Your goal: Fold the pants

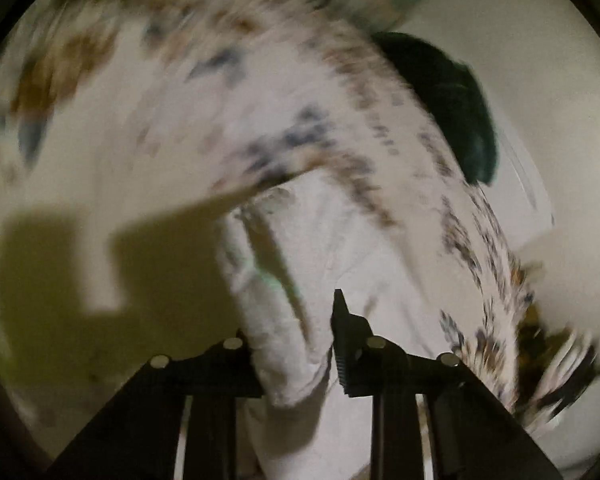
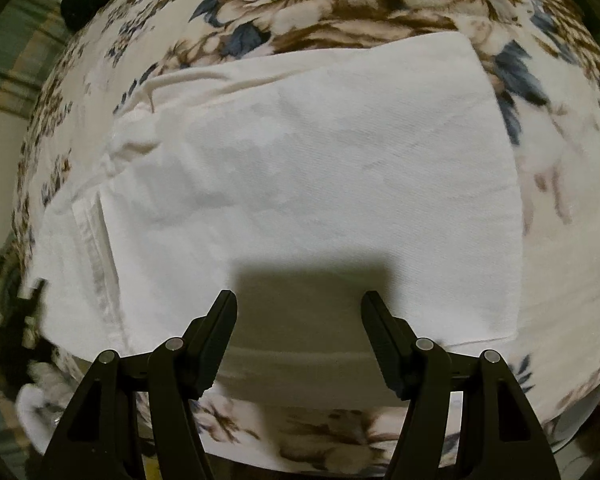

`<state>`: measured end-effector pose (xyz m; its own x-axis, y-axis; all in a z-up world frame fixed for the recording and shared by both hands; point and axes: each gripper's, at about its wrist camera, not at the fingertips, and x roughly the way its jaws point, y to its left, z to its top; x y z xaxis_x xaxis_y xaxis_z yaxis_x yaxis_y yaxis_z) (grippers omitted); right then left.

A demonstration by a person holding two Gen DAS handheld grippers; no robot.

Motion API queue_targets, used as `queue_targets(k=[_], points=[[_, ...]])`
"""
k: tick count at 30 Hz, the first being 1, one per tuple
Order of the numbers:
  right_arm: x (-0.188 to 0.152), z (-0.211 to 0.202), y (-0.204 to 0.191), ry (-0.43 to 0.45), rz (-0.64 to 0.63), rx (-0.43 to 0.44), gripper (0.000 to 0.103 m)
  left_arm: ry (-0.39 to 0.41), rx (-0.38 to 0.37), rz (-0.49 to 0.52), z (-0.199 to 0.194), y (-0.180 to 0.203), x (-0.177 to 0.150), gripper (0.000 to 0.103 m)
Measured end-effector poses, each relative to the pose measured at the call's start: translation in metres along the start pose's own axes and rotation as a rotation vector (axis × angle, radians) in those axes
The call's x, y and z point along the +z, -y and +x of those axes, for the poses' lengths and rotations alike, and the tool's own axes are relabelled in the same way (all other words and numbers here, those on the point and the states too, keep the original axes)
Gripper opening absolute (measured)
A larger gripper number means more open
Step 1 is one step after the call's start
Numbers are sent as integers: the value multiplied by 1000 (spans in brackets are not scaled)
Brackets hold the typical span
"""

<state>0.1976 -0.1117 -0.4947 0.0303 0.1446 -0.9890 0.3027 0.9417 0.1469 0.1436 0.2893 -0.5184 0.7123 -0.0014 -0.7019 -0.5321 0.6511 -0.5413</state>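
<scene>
Pants [image 2: 312, 184]: white, textured cloth. In the right wrist view they are seen laid flat in a broad folded panel on a floral-print cover [image 2: 340, 12], directly ahead of the right hand-held gripper [image 2: 299, 312]. A seamed edge with bunched folds runs down the panel's left side; the right edge is straight. The near edge is lying between and just under the fingertips, where a squared shadow falls on the cloth.

In the left wrist view, which is heavily blurred, a different part of the pants [image 1: 284, 312] is shown: a thick rolled band of white cloth rising from between the fingers of the left hand-held gripper [image 1: 296, 332] and running ahead and upward from it. Only this view shows cloth being gripped.

Left hand-held gripper: jaws drawn close together, clamped on the rolled band of pants.

Right hand-held gripper: jaws spread wide, nothing between them; whether the tips touch the cloth cannot be told.

Floral-print cover: white ground with brown roses and blue leaves, lying beneath the pants and extending beyond them on all sides in the right view; in the left view it is seen smeared, ahead and to the right of the gripper.

Dark green object [image 1: 452, 108]: ahead and right of the left gripper, past the cover's edge; identity cannot be told.
</scene>
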Motion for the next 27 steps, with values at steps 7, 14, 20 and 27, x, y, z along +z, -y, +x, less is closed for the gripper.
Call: queue_targets(k=[7,14,20,27], points=[[-8,-31,34,31,9,8,67,98,-49,381,-87,135,-37,18],[-7,-69,100,74,127,5,67,-19,-155,606,-107,241,-126,17],[-9,-98,174,111,212,-45,67,-187,-226,746,-85,297,-220,16],[-24,-127,251,133,288,-45,79,-427,-114,835,-41,328,-290,34]])
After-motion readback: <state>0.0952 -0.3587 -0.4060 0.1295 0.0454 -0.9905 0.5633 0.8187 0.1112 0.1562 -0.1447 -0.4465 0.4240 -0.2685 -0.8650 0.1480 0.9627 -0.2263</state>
